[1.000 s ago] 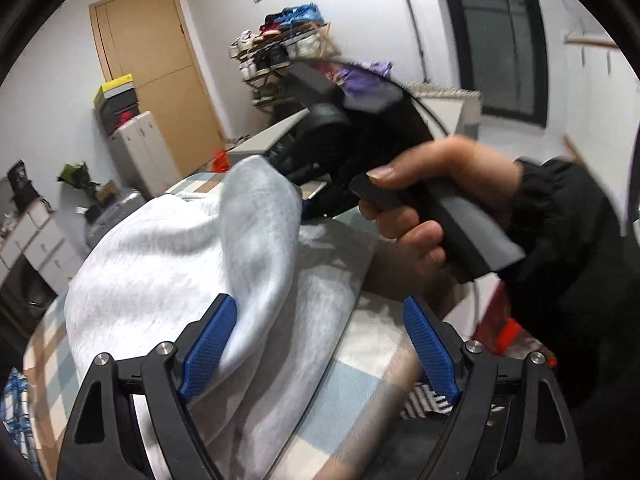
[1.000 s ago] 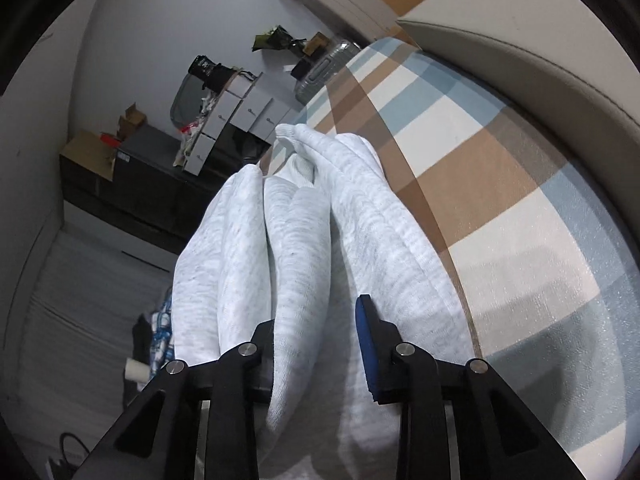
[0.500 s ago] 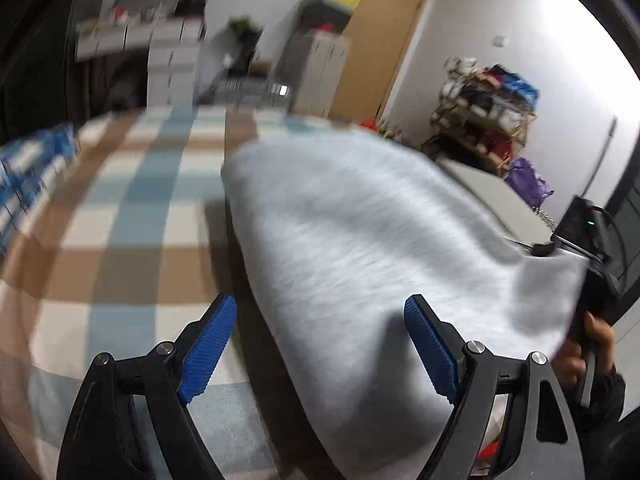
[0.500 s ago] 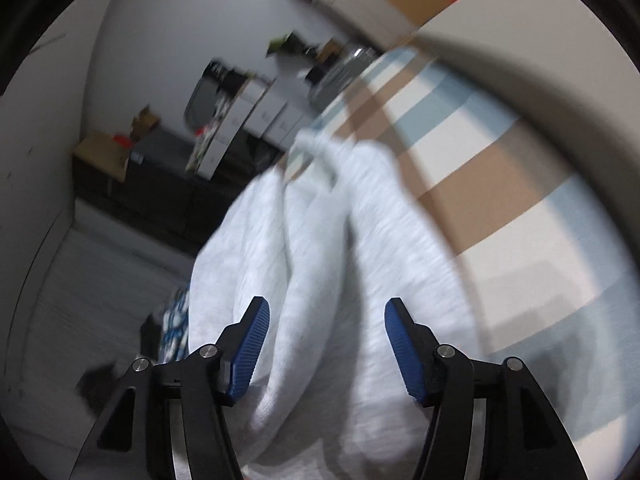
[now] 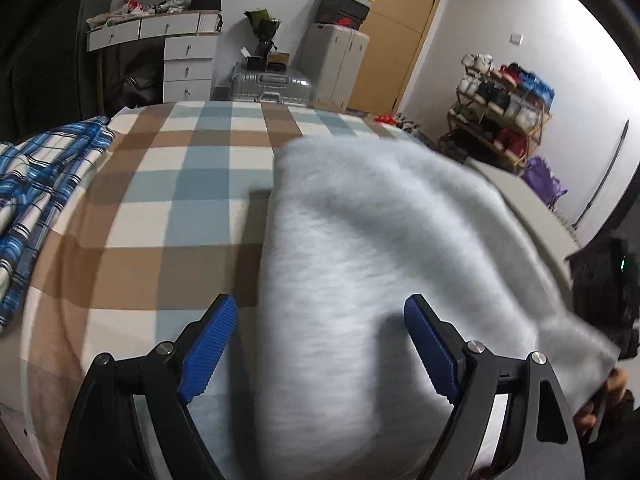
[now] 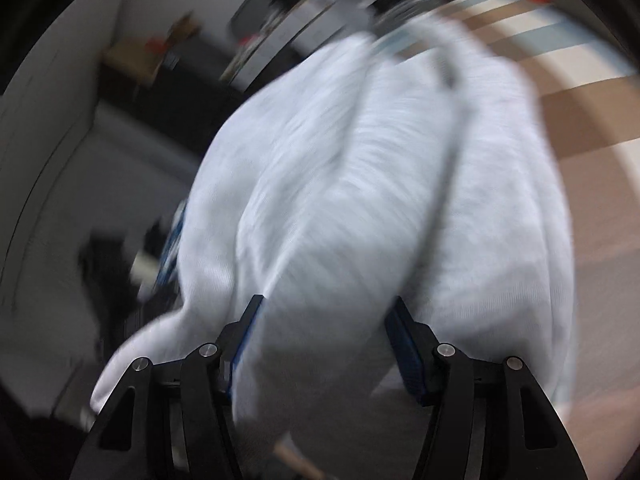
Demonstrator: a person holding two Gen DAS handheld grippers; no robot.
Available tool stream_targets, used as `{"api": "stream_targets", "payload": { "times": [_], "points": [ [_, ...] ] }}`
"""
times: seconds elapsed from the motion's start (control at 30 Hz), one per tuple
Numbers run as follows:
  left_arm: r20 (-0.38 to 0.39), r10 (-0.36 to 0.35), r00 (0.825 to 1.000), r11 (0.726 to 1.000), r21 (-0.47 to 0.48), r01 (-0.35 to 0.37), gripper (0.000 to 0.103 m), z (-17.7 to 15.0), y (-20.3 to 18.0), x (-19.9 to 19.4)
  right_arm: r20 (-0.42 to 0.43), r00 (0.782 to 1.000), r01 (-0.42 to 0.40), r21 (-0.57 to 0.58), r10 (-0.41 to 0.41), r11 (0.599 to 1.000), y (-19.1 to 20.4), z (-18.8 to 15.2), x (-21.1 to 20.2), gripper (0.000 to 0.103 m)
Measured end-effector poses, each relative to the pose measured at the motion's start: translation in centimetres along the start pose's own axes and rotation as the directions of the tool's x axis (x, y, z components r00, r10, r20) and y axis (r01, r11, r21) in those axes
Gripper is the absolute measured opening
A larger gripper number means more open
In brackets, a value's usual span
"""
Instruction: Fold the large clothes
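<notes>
A pale grey fleece garment [image 5: 384, 264] lies in soft, thick folds on the bed [image 5: 192, 196], whose cover is checked in tan, pale blue and cream; the right-wrist view is blurred, but shows the garment bunched in rounded ridges. The left gripper [image 5: 320, 344] hangs over the garment's edge with its jaws released and wide, while the right gripper [image 6: 324, 340] has just been opening its jaws, a fold of the fleece lying between them, and whether they press it I cannot tell. A blue plaid cloth [image 5: 36, 200] lies crumpled at the bed's left edge, with a silver suitcase [image 5: 272, 84] and a shoe rack [image 5: 504, 116] beyond.
</notes>
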State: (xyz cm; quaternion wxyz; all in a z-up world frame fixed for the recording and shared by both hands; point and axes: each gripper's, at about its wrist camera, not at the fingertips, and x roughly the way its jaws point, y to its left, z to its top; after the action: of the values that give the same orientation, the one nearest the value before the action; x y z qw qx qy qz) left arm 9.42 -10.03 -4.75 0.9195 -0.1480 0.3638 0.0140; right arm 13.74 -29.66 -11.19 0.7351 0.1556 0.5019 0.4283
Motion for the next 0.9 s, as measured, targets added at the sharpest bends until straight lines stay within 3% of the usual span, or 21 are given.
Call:
{"api": "stream_targets", "payload": {
  "times": [0.03, 0.1, 0.13, 0.23, 0.3, 0.37, 0.47, 0.5, 0.53, 0.6, 0.67, 0.77, 0.83, 0.9],
  "points": [
    [0.020, 0.000, 1.000, 1.000, 0.016, 0.000, 0.083, 0.2, -0.2, -0.6, -0.019, 1.000, -0.006, -0.011, 0.006, 1.000, 0.3, 0.1, -0.1, 0.059],
    [0.072, -0.015, 0.997, 0.999, 0.051, 0.011, 0.083, 1.0, -1.1, -1.9, 0.022, 0.999, 0.033, -0.013, -0.033, 0.999, 0.2, 1.0, -1.4, 0.062],
    [0.083, -0.031, 0.996, 0.998, 0.060, 0.026, 0.083, 1.2, -1.3, -2.0, 0.059, 0.997, 0.041, 0.006, -0.041, 0.999, -0.3, 1.7, -2.2, 0.069],
    [0.109, -0.107, 0.988, 0.987, 0.131, 0.093, 0.083, 2.0, -3.5, -1.8, 0.134, 0.989, 0.035, 0.139, -0.054, 0.990, -2.9, 4.1, -3.8, 0.072],
    [0.094, -0.121, 0.988, 0.978, 0.181, 0.103, 0.083, 2.1, -4.6, -0.7, 0.169, 0.984, 0.015, 0.218, -0.053, 0.976, -4.9, 5.7, -3.9, 0.071],
    [0.050, -0.127, 0.991, 0.960, 0.257, 0.110, 0.083, 1.6, -6.3, 1.1, 0.176, 0.984, -0.021, 0.302, -0.034, 0.953, -6.4, 7.0, -3.2, 0.063],
    [-0.036, -0.042, 0.998, 0.939, 0.340, 0.052, 0.083, 0.2, -7.5, 3.9, 0.166, 0.984, 0.004, 0.311, -0.058, 0.950, -7.0, 8.7, -2.0, 0.058],
    [-0.051, -0.032, 0.998, 0.940, 0.339, 0.047, 0.083, -0.1, -7.4, 4.6, 0.157, 0.985, 0.027, 0.303, -0.078, 0.952, -6.9, 9.3, -1.6, 0.056],
    [-0.047, -0.038, 0.998, 0.943, 0.328, 0.052, 0.083, -0.2, -7.1, 4.7, 0.157, 0.983, 0.041, 0.296, -0.091, 0.954, -6.7, 9.4, -1.4, 0.049],
    [-0.061, -0.058, 0.996, 0.949, 0.307, 0.074, 0.083, 0.2, -6.4, 4.6, 0.171, 0.980, 0.049, 0.284, -0.100, 0.958, -6.7, 9.4, -1.3, 0.032],
    [-0.067, -0.066, 0.996, 0.954, 0.287, 0.082, 0.083, 0.4, -5.9, 4.7, 0.225, 0.973, -0.004, 0.258, -0.057, 0.966, -6.2, 9.3, -1.9, 0.011],
    [-0.057, -0.068, 0.996, 0.959, 0.272, 0.081, 0.083, 0.8, -5.9, 4.6, 0.345, 0.938, -0.006, 0.077, -0.021, 0.997, -2.0, 10.0, -4.5, 0.008],
    [-0.055, -0.090, 0.994, 0.966, 0.237, 0.101, 0.083, 1.2, -5.9, 4.7, 0.434, 0.901, 0.049, -0.091, -0.004, 0.995, 2.0, 10.5, -6.9, 0.006],
    [-0.043, -0.125, 0.991, 0.972, 0.195, 0.131, 0.083, 1.5, -5.9, 4.6, 0.473, 0.881, 0.102, -0.142, -0.023, 0.985, 3.4, 10.7, -8.0, 0.005]
  ]
}}
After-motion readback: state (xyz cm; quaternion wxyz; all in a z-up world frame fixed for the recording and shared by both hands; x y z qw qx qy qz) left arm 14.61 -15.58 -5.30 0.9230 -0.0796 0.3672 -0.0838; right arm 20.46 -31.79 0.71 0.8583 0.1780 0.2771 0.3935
